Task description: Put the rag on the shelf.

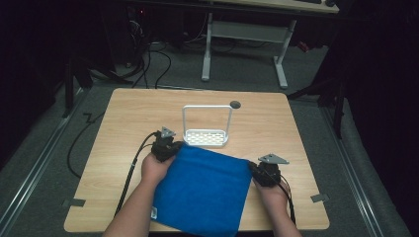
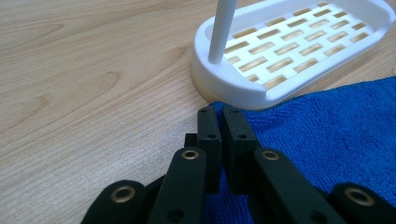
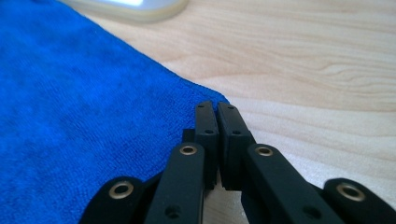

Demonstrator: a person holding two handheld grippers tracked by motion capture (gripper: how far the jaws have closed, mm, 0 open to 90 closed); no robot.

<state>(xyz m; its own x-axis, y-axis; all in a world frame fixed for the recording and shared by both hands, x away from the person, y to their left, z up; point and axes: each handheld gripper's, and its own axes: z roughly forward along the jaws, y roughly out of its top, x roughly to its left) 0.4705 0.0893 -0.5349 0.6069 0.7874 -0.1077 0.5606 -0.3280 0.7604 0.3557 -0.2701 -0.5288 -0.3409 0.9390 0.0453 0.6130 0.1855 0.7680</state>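
A blue cloth (image 1: 205, 190) lies flat on the wooden table (image 1: 128, 113) and reaches its near edge. My left gripper (image 1: 174, 147) is at the cloth's far left corner, and the left gripper view has its jaws (image 2: 220, 116) shut on that corner of the cloth (image 2: 336, 135). My right gripper (image 1: 252, 167) is at the far right corner. In the right gripper view its jaws (image 3: 217, 112) are closed together on the tip of the cloth (image 3: 70, 116). A white slotted tray (image 1: 205, 143) with a tall hoop handle stands just beyond the cloth; its rim (image 2: 252, 91) touches the cloth's edge.
A dark round hole (image 1: 235, 104) sits in the tabletop behind the tray. Beyond the table stand a desk's white legs (image 1: 281, 59), with cables (image 1: 148, 54) on the floor. Bare wood lies left of the tray and right of the cloth.
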